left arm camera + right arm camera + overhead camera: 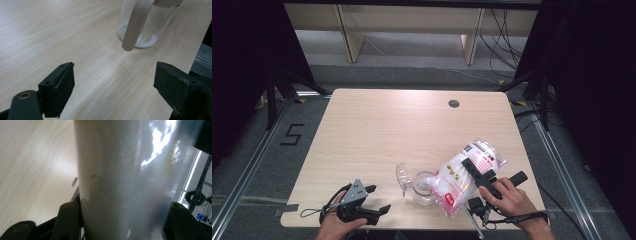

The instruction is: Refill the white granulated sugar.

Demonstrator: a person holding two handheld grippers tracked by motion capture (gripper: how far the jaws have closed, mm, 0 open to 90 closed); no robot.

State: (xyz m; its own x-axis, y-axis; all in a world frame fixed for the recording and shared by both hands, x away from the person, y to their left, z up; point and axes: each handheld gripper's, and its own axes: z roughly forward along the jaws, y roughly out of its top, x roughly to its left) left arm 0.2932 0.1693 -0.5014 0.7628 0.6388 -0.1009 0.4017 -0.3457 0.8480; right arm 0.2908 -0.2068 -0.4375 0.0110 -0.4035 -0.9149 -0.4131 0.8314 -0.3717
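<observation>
A clear bag of white grains with a red label (464, 175) hangs tilted, its lower end over a clear glass jar (423, 187) near the table's front edge. My right gripper (479, 175) is shut on the bag. In the right gripper view the bag (120, 177) sits squeezed between the two black jaws. The jar (147, 27) holds a thin layer of white grains at its bottom, and a pale strip (135, 25) hangs in front of it. My left gripper (379, 198) rests open at the front left, with bare table between its pads (62, 87), apart from the jar.
The light wooden table (377, 130) has a small dark round hole (454, 103) near its far edge. A clear flap (402, 176) stands at the jar's left side. Dark curtains and stands flank the table, and cables lie on the floor behind.
</observation>
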